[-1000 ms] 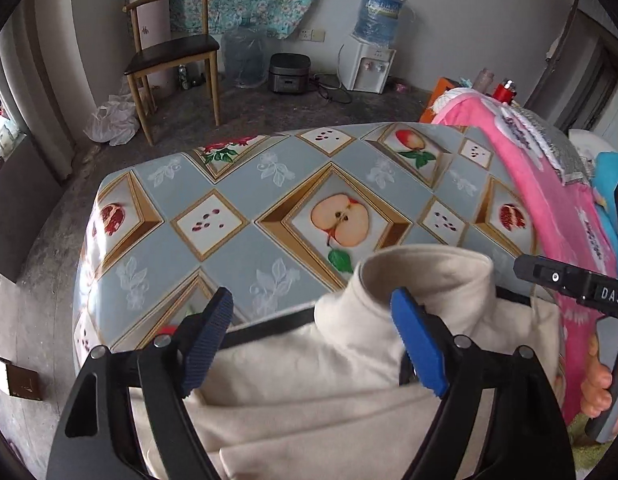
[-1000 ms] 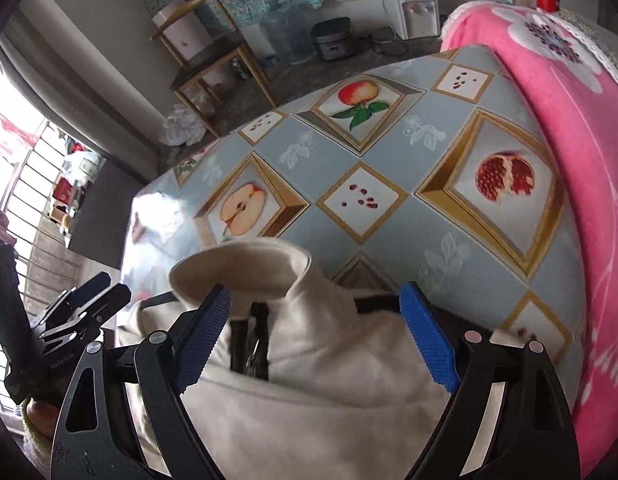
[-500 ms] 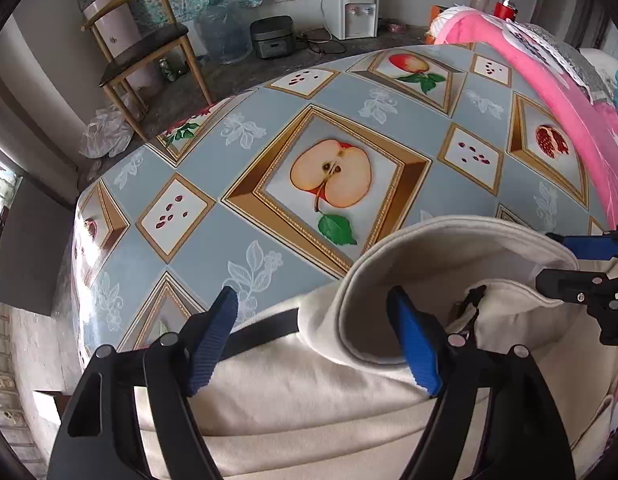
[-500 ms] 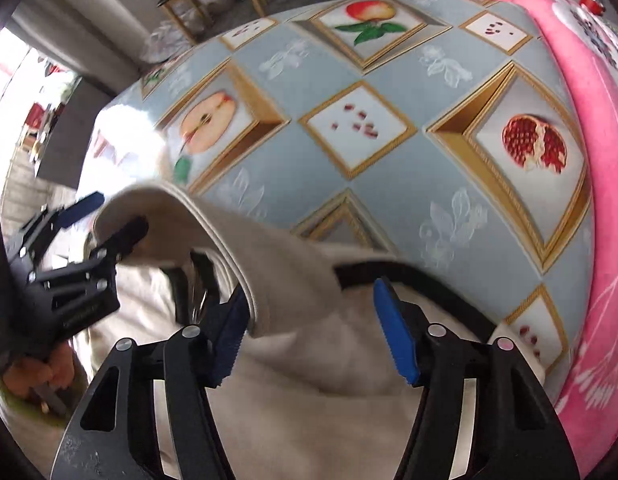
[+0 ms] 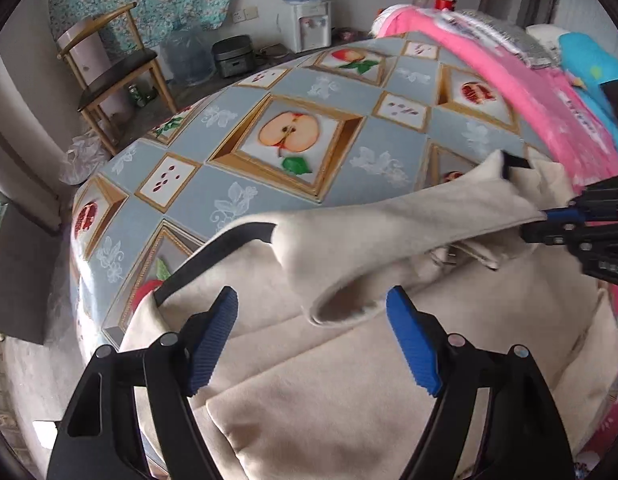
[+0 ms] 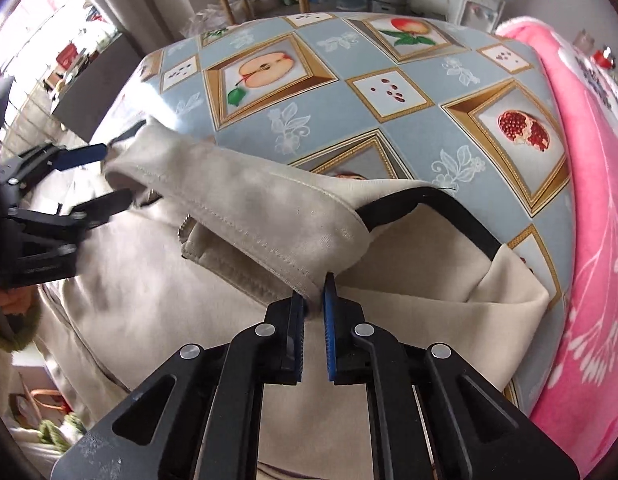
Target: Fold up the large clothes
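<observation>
A cream jacket [image 5: 349,380] [image 6: 149,300] with black trim lies on the near part of a table [image 5: 269,184] [image 6: 329,92] covered in a fruit-print cloth. Its stand-up collar [image 5: 389,224] [image 6: 249,200] is lifted and stretched sideways. My right gripper [image 6: 314,284] [image 5: 549,216] is closing, and its blue pads pinch the collar's right edge. My left gripper [image 5: 311,300] [image 6: 117,172] is open. The collar's left end sits between its blue pads without touching them.
A pink blanket [image 5: 529,92] [image 6: 589,160] borders the table's right side. Beyond the far edge are a wooden chair [image 5: 113,76], a rice cooker [image 5: 233,56] and a water dispenser [image 5: 309,28] on the floor. A hand [image 6: 13,300] holds the left gripper.
My right gripper went from wide open to pinching the collar's edge. Both grippers came lower and closer to the jacket, and the collar now stretches between them.
</observation>
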`<state>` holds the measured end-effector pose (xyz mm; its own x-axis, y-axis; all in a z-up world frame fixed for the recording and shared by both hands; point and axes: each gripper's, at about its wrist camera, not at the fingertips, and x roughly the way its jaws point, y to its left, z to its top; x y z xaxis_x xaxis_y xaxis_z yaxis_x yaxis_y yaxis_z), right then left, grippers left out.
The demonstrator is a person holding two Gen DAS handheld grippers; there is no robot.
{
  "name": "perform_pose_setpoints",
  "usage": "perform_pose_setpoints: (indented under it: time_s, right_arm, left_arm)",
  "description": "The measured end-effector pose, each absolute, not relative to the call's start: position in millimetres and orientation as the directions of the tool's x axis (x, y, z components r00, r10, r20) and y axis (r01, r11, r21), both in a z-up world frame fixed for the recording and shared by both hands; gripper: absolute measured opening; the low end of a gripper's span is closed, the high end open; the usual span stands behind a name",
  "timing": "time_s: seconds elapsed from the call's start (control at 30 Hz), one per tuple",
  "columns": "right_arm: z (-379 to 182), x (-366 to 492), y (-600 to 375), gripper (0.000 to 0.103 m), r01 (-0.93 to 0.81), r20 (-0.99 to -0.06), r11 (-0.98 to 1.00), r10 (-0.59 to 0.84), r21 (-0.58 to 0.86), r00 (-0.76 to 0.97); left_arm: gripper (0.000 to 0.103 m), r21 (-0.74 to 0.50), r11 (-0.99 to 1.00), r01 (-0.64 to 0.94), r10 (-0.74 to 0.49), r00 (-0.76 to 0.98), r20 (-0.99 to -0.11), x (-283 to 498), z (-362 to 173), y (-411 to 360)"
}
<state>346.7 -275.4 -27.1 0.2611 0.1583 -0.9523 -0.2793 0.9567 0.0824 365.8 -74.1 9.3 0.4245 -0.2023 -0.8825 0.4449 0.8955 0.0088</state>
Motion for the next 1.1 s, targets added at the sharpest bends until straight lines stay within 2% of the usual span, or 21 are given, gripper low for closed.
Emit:
perform_pose_setpoints:
  time_s: [0.1, 0.17, 0.27, 0.37, 0.47, 0.6, 0.67, 0.7, 0.8, 0.87, 0.9, 0.97, 1.07, 1.1]
  right_arm:
    - [-28.7, 343.5, -268.1, 0.008, -0.312, -0.949, 0.949, 0.13, 0.035, 0.288]
    - [-30.6, 342.5, -264.6, 0.008, -0.335, -0.942, 0.942, 0.12, 0.008, 0.313]
    - [-30.6, 337.2, -260.7, 0.008, -0.357, -0.934, 0.934, 0.111, -0.019, 0.34]
    - [-28.4, 330.1, -258.8, 0.008, -0.371, -0.928, 0.928, 0.104, -0.038, 0.357]
    - [-25.0, 330.5, -262.6, 0.01, -0.358, -0.93, 0.933, 0.109, -0.026, 0.35]
    - [9.1, 326.7, -277.6, 0.029, -0.344, -0.916, 0.938, 0.164, 0.03, 0.365]
    - [35.3, 324.0, -287.1, 0.039, -0.358, -0.882, 0.927, 0.259, 0.113, 0.393]
    - [46.3, 325.4, -291.0, 0.04, -0.36, -0.861, 0.919, 0.307, 0.159, 0.405]
    - [64.1, 342.2, -295.5, 0.04, -0.343, -0.789, 0.885, 0.446, 0.316, 0.424]
    - [54.7, 362.5, -286.5, 0.04, -0.313, -0.777, 0.874, 0.477, 0.371, 0.412]
    - [46.3, 372.8, -277.6, 0.038, -0.297, -0.787, 0.879, 0.47, 0.373, 0.401]
    - [24.3, 389.2, -259.4, 0.026, -0.275, -0.808, 0.879, 0.47, 0.39, 0.355]
    - [-11.9, 398.1, -238.3, 0.016, -0.262, -0.835, 0.866, 0.488, 0.427, 0.255]
    - [-21.9, 394.6, -234.1, 0.016, -0.266, -0.841, 0.863, 0.49, 0.43, 0.228]
  left_arm:
    - [0.075, -0.103, 0.867, 0.487, -0.354, 0.458, -0.815, 346.6, 36.2, -63.3]
    - [0.075, -0.105, 0.876, 0.471, -0.367, 0.508, -0.779, 348.7, 48.8, -62.9]
    - [0.075, -0.044, 0.922, 0.384, -0.268, 0.554, -0.788, 373.4, 47.6, -75.0]
    - [0.075, 0.01, 0.95, 0.311, -0.163, 0.526, -0.835, 405.1, 25.0, -86.6]
    - [0.068, 0.065, 0.95, 0.305, -0.083, 0.448, -0.89, 421.3, -8.3, -89.8]
    - [0.067, 0.022, 0.948, 0.318, -0.125, 0.434, -0.892, 405.7, -18.7, -78.4]
    - [0.066, 0.022, 0.941, 0.338, -0.134, 0.431, -0.892, 396.0, -20.3, -75.4]
    - [0.066, 0.025, 0.937, 0.348, -0.137, 0.432, -0.891, 391.8, -20.3, -74.4]
    - [0.066, 0.032, 0.928, 0.37, -0.139, 0.427, -0.894, 382.9, -21.7, -75.9]
    - [0.064, 0.016, 0.927, 0.375, -0.154, 0.419, -0.895, 377.8, -20.7, -75.4]
    - [0.063, 0.0, 0.926, 0.377, -0.168, 0.413, -0.895, 375.3, -20.0, -75.0]
    - [0.061, -0.047, 0.922, 0.383, -0.213, 0.402, -0.891, 368.8, -16.4, -71.3]
    - [0.06, -0.134, 0.905, 0.404, -0.298, 0.378, -0.877, 359.7, -11.0, -61.0]
    - [0.06, -0.149, 0.903, 0.404, -0.314, 0.38, -0.87, 357.0, -8.5, -56.4]
